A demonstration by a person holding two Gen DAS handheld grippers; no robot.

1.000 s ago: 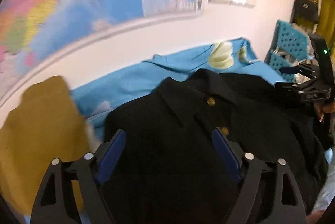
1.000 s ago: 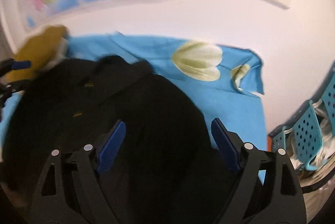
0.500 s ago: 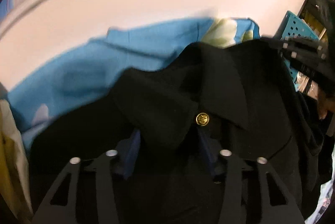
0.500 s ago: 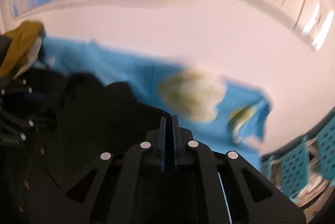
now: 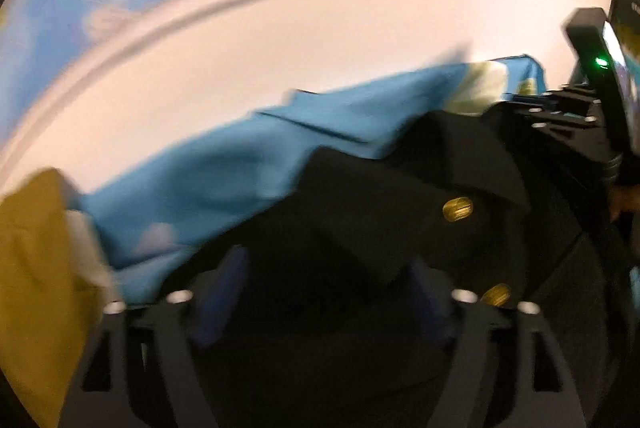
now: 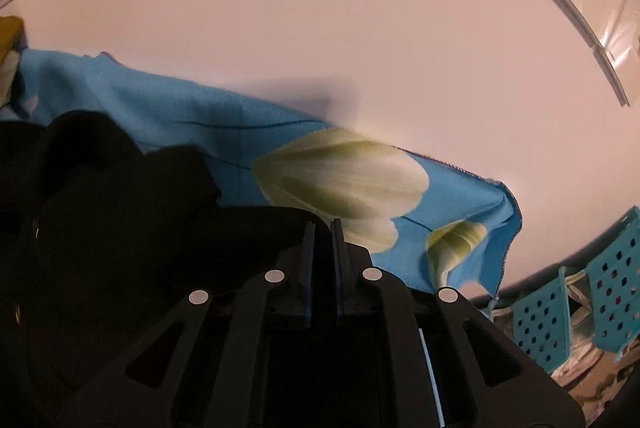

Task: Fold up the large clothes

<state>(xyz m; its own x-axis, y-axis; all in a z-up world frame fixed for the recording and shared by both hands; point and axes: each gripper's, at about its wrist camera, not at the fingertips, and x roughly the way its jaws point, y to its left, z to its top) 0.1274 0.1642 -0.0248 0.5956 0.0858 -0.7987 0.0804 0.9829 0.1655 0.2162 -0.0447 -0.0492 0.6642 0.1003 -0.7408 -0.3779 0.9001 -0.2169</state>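
The left tool (image 5: 324, 292) has just reopened, jaws wide over the black coat (image 5: 380, 212); the right tool (image 6: 322, 228) has clamped shut, seemingly pinching its edge, ready to fold.

Warm, dim indoor light; source unseen. Left view motion-blurred throughout, black garment (image 5: 400, 228) nearly detailless. Right view sharper; faint shadow on wall (image 6: 320, 48), possibly gripper's. Fisheye bends straight lines, dark vignette at corners.

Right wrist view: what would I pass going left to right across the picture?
Black garment → the right gripper's closed fingers → white flower print on the blue sheet → teal perforated basket.
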